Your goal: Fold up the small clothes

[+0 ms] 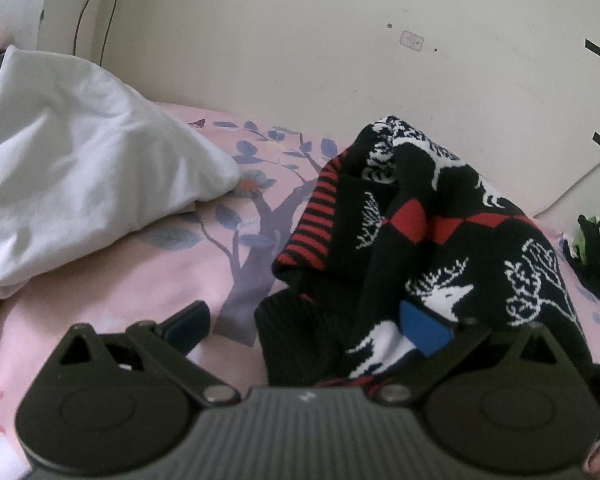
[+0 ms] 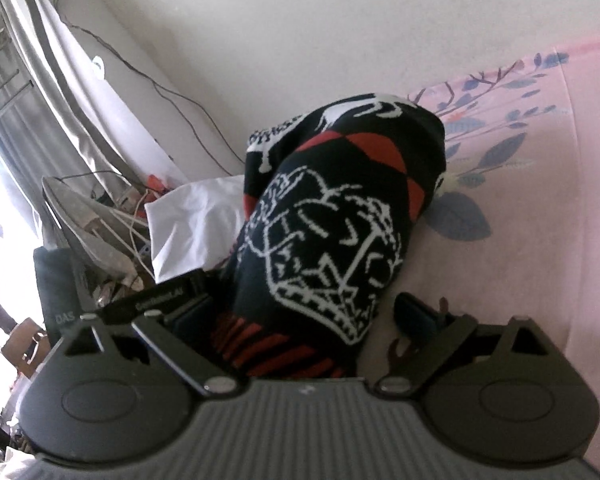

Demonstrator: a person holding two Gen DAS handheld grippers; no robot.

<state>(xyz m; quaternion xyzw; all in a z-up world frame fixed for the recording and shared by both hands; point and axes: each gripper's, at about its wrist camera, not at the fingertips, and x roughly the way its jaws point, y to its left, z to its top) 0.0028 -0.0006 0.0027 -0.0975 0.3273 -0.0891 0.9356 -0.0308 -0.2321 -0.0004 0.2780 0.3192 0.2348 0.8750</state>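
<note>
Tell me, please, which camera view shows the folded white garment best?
The left wrist view: the white garment lies there nearly whole on the pink sheet. The right wrist view shows only a part of it, partly hidden behind the black patterned sweater.

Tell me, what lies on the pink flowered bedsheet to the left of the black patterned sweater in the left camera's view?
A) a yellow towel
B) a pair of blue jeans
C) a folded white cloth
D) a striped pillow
C: in the left wrist view a folded white cloth rests on the pink bedsheet, left of the black, red and white sweater, apart from it.
</note>
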